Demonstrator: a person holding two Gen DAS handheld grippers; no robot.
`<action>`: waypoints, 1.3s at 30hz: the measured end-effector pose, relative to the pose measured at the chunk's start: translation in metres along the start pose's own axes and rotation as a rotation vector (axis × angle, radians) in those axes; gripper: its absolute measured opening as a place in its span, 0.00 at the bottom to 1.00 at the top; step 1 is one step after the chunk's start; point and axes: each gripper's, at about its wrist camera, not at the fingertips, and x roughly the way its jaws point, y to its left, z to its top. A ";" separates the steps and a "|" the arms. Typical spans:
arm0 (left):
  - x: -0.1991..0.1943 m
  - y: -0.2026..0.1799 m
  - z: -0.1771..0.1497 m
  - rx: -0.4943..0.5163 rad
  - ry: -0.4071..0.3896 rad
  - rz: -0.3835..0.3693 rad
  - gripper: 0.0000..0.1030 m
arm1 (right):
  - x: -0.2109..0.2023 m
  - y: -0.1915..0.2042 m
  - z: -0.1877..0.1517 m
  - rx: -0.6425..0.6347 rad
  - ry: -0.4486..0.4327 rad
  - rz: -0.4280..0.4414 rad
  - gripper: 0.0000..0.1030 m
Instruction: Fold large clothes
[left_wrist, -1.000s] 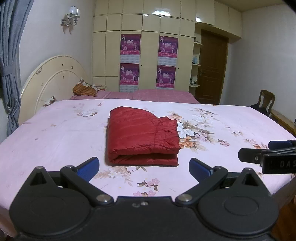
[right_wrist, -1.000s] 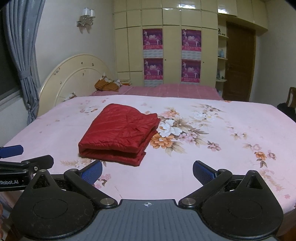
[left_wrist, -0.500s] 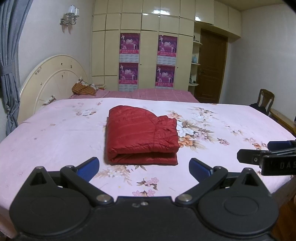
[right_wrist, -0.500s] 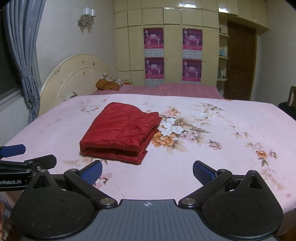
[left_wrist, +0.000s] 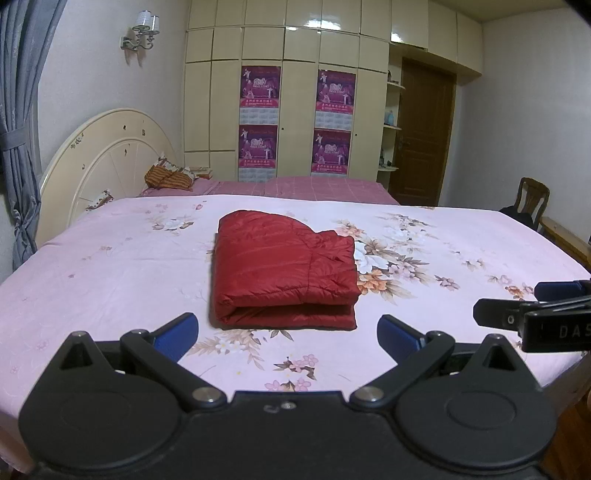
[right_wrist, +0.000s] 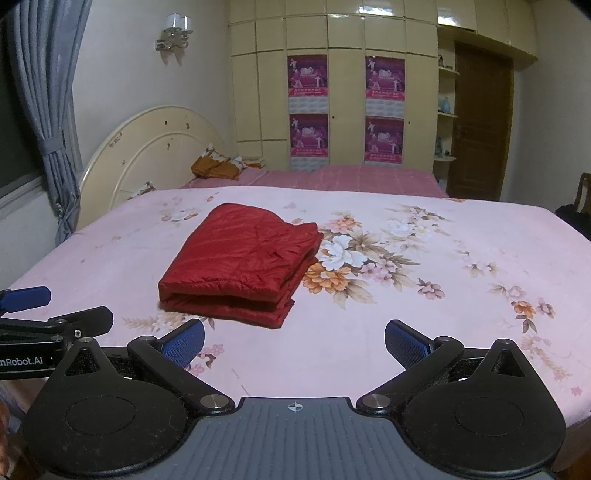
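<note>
A red quilted jacket (left_wrist: 282, 269) lies folded into a compact rectangle on the pink floral bed sheet (left_wrist: 110, 266). It also shows in the right wrist view (right_wrist: 240, 264). My left gripper (left_wrist: 288, 336) is open and empty, held back from the jacket near the bed's front edge. My right gripper (right_wrist: 293, 343) is open and empty, to the right of the left one and also short of the jacket. Each gripper shows at the edge of the other's view, the right one (left_wrist: 535, 314) and the left one (right_wrist: 44, 314).
A cream headboard (left_wrist: 103, 162) stands at the left with a grey curtain (left_wrist: 18, 129) beside it. An orange patterned pillow (left_wrist: 168, 177) lies at the far left. Cream wardrobes (left_wrist: 295, 92) with purple posters fill the back wall. A wooden chair (left_wrist: 528, 197) stands at the right.
Both grippers have drawn back and risen slightly, so the jacket sits a little lower in view. The jacket has not moved.
</note>
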 end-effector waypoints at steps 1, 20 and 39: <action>0.001 0.000 0.000 -0.001 0.000 0.000 1.00 | 0.000 0.000 0.000 -0.001 0.001 -0.002 1.00; 0.001 -0.003 0.000 0.004 -0.007 -0.009 1.00 | 0.000 -0.001 0.001 -0.002 -0.003 0.000 1.00; 0.004 -0.002 0.001 -0.004 -0.008 -0.001 0.99 | 0.002 -0.005 0.002 -0.001 -0.002 0.008 1.00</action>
